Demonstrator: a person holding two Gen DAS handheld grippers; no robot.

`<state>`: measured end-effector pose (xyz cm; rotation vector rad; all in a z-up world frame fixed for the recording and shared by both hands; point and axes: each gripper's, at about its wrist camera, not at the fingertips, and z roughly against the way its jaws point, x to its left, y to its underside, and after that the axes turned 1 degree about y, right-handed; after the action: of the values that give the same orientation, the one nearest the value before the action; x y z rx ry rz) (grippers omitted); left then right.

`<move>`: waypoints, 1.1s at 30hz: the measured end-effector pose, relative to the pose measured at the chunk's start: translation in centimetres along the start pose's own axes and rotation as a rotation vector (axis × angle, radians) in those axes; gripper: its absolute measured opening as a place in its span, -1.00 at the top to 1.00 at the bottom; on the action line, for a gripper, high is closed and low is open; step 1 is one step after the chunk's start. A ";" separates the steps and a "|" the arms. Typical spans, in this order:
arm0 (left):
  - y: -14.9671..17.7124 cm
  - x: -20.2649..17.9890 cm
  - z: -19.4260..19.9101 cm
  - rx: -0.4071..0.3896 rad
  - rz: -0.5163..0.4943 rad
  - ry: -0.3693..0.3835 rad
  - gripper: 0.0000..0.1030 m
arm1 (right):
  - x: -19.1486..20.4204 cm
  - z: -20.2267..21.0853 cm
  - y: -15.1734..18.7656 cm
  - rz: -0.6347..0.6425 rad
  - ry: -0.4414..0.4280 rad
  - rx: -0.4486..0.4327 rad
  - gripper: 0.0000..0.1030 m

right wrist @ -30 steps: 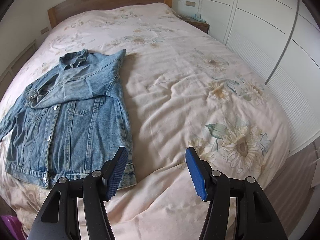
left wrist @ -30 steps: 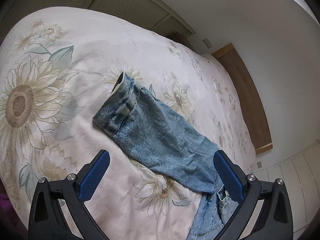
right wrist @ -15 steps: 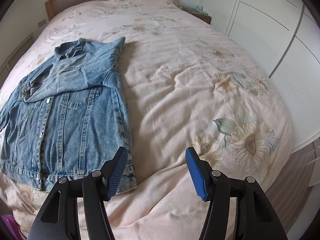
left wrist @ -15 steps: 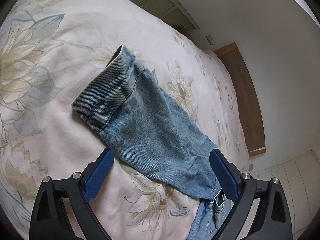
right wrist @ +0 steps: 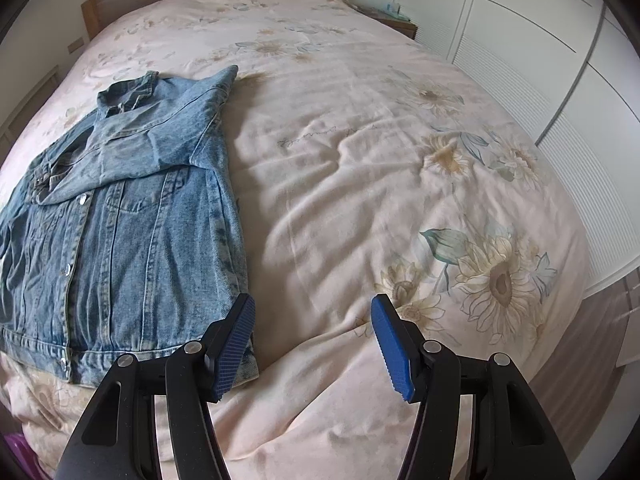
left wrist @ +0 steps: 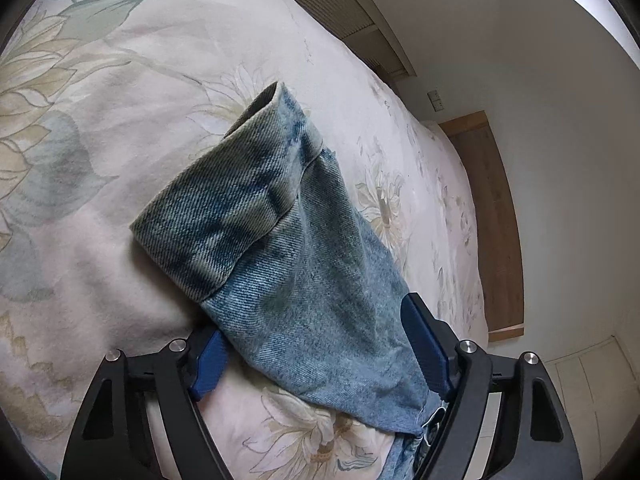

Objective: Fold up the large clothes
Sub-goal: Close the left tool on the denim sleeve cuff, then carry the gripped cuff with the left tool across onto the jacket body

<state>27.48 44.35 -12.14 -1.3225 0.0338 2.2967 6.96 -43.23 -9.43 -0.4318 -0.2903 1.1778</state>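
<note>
A faded blue denim jacket [right wrist: 120, 216] lies buttoned on the floral bedspread [right wrist: 360, 184], 1 sleeve [left wrist: 288, 248] stretched sideways between the closing jaws of the left gripper [left wrist: 316, 344], while the right gripper [right wrist: 314, 344] hovers half-open and empty beside the jacket's hem.

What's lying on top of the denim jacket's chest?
One sleeve is folded across the denim jacket, just below the collar. It covers the upper front, so whatever lies beneath cannot be seen.
</note>
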 end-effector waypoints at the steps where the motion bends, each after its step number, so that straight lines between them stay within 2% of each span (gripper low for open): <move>1: -0.1 0.1 -0.2 -0.004 0.004 0.006 -0.46 | -0.1 0.0 0.0 -0.001 0.000 0.000 -0.21; 3: -0.4 0.1 -0.4 -0.007 0.015 0.021 -0.42 | -0.2 -0.1 0.0 -0.006 0.002 0.002 -0.21; 6: -0.8 0.1 -0.6 -0.003 0.033 0.053 -0.19 | -0.2 -0.1 -0.1 -0.004 0.008 0.001 -0.21; 10: -1.3 -0.5 -0.8 0.015 0.028 0.040 0.19 | -0.3 -0.1 -0.2 -0.007 0.006 -0.002 -0.21; 14: -1.9 -0.6 -0.6 0.021 0.048 0.000 0.76 | -0.3 -0.3 -0.1 -0.009 -0.008 -0.004 -0.21; 16: -1.8 -0.8 -0.1 0.011 0.042 -0.019 0.86 | -0.4 -0.4 0.0 -0.015 -0.018 -0.001 -0.21; 22: -1.7 -3.1 0.9 -0.009 -0.011 -0.016 0.93 | -1.4 -1.0 0.4 -0.051 -0.041 0.000 -0.21; 33: -0.1 -10.0 1.7 -0.022 -0.099 -0.002 0.93 | -3.7 -2.5 0.8 -0.113 -0.087 -0.005 -0.21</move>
<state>30.27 40.91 -3.01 -1.3029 -0.0569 2.2213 6.03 -46.88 -11.99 -0.3639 -0.3881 1.0865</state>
